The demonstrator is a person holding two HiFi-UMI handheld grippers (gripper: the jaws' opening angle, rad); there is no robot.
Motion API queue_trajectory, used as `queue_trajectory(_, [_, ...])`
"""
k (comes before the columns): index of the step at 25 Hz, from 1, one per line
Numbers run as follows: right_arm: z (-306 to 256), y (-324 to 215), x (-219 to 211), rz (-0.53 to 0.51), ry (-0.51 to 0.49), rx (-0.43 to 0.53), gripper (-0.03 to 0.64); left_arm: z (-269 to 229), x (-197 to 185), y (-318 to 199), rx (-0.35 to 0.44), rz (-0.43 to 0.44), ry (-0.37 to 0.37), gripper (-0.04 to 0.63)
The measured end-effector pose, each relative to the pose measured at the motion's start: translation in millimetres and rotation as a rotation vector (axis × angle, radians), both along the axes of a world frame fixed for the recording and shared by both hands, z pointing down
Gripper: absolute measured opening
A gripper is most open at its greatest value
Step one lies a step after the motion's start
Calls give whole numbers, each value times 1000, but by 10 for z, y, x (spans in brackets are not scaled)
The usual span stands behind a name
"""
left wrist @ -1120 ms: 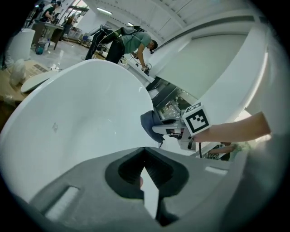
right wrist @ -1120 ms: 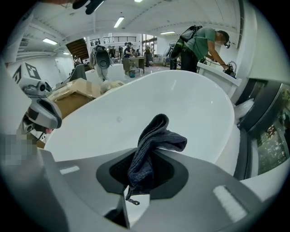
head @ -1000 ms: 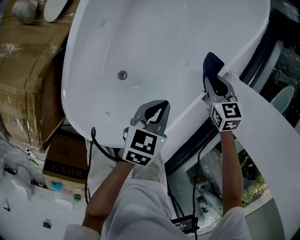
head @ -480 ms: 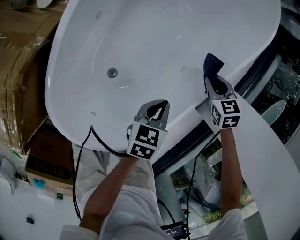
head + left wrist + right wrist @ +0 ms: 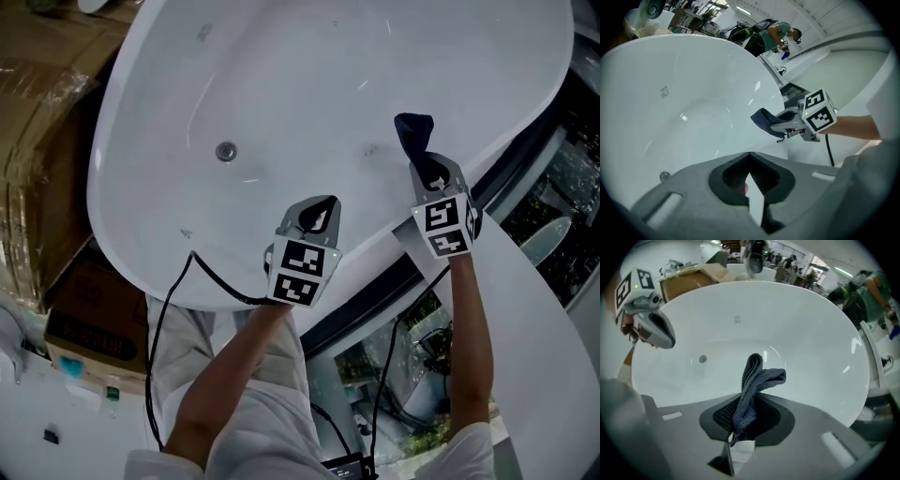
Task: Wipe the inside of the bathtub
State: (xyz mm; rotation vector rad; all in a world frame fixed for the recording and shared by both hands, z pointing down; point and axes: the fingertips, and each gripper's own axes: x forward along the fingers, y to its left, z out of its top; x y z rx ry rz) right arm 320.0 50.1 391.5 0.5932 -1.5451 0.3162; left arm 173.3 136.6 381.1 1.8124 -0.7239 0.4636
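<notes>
Left claw [image 5: 319,212] closed, empty; right claw [image 5: 427,167] clamps cloth [image 5: 413,131]; both forearms extended.

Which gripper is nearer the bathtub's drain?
Left. In the head view the left gripper sits just down-right of the drain; the right gripper, clamping the cloth, is farther right near the bathtub rim.

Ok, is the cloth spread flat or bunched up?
Bunched up: the cloth sticks out of the right gripper's shut jaws as a crumpled fold, not spread on the tub.

No text, brand or number readable anywhere; left cube [image 5: 302,272] and right cube [image 5: 442,228] carry only square markers.
</notes>
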Motion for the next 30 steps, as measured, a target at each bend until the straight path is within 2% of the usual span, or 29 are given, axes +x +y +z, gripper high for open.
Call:
queue_trajectory(3, [48, 16, 106, -175, 116, -35, 72, 30, 53, 30, -6, 4, -1, -2])
queue_trajectory(7, [119, 4, 261, -351, 253, -44, 71, 76, 86, 94, -15, 18, -6, -2])
queue_trajectory(12, [286, 70, 379, -465, 346, -90, 71, 102, 115, 93, -11, 19, -9, -2])
queue_trajectory(15, [417, 128, 438, -467, 361, -146, 71, 117, 145, 71, -7, 19, -12, -2])
queue_trajectory(20, [596, 243, 573, -413, 367, -260, 71, 145, 185, 88, -6, 25, -13, -2])
queue_trajectory(24, [710, 405, 663, -327, 371, -411, 71, 168, 201, 150, -12, 34, -12, -2])
queue_trajectory(30, [771, 369, 637, -183, 361, -541, 71, 163, 227, 201, -17, 47, -8, -2])
